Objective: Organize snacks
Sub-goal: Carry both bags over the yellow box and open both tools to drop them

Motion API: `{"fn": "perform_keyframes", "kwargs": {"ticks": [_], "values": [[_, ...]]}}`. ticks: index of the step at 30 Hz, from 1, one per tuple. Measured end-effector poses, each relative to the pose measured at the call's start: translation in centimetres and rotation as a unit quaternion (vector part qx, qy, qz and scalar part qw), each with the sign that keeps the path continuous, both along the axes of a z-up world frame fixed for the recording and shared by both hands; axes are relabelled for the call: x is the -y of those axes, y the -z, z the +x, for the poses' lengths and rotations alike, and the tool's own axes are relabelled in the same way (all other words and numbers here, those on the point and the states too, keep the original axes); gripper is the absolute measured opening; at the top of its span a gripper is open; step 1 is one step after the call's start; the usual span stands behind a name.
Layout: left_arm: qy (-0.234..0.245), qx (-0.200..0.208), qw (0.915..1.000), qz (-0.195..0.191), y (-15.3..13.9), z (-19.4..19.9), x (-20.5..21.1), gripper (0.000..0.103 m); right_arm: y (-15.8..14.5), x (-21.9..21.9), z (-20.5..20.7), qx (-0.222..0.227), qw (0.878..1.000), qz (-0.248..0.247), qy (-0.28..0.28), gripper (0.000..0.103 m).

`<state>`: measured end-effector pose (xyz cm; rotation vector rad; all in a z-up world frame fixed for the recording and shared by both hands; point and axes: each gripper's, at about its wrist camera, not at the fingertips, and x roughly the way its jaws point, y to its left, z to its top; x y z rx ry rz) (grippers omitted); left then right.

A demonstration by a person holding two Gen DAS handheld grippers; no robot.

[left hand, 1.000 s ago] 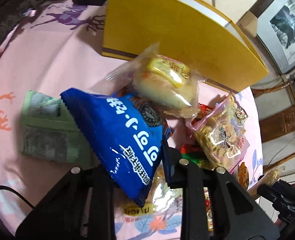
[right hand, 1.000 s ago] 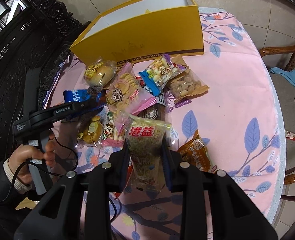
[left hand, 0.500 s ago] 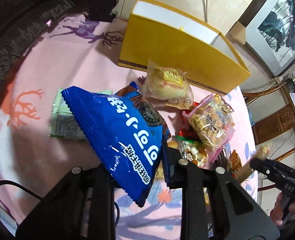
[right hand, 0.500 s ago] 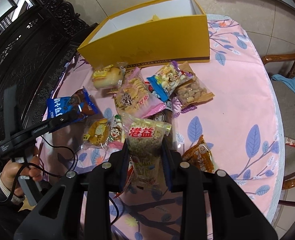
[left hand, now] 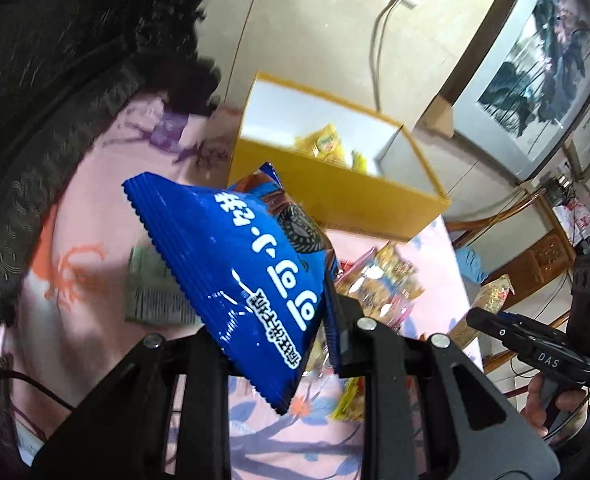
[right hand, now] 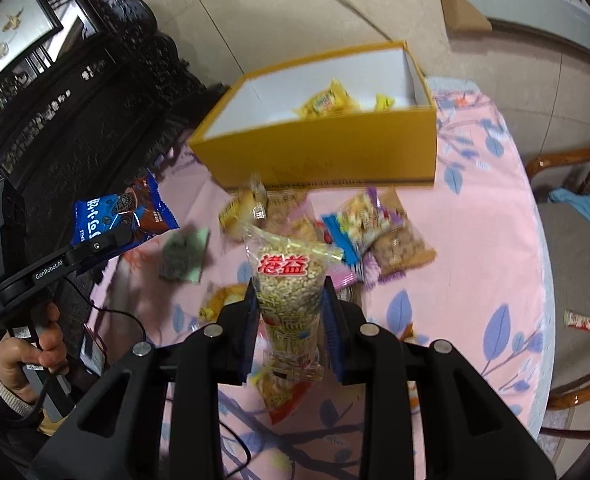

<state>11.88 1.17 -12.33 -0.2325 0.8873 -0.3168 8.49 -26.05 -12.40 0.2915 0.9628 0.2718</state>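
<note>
While the left gripper (left hand: 271,344) clamps a blue cookie packet (left hand: 239,264) above the pink tablecloth (right hand: 475,248), the right gripper (right hand: 291,328) pinches a clear puffed-grain bag (right hand: 291,292). Both hang short of the open yellow box (right hand: 327,152).

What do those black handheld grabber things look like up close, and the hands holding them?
Both are matte black plastic pistol-grip tools. The right gripper has angular forked arms with silver screws and blue pads lining its jaws. The left gripper carries white "GenRobot.AI" lettering and a black cable trailing off. The left hand is bare, with a beige knit cuff under a dark sleeve.
</note>
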Motion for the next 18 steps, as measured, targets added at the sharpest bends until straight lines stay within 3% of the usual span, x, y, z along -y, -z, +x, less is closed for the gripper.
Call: {"fn": "perform_keyframes", "kwargs": {"ticks": [8,18], "values": [[0.013,0.041,0.999,-0.01,-3.3,2.2,1.1,0.024,-3.7,0.7,2.8,0.058,0.998,-0.005,0.003,0.03],[0.03,0.091,0.9953,-0.014,-6.1,9.3,3.8,0.024,-8.9,0.5,10.2,0.148,0.988,-0.025,0.019,0.03]]}}
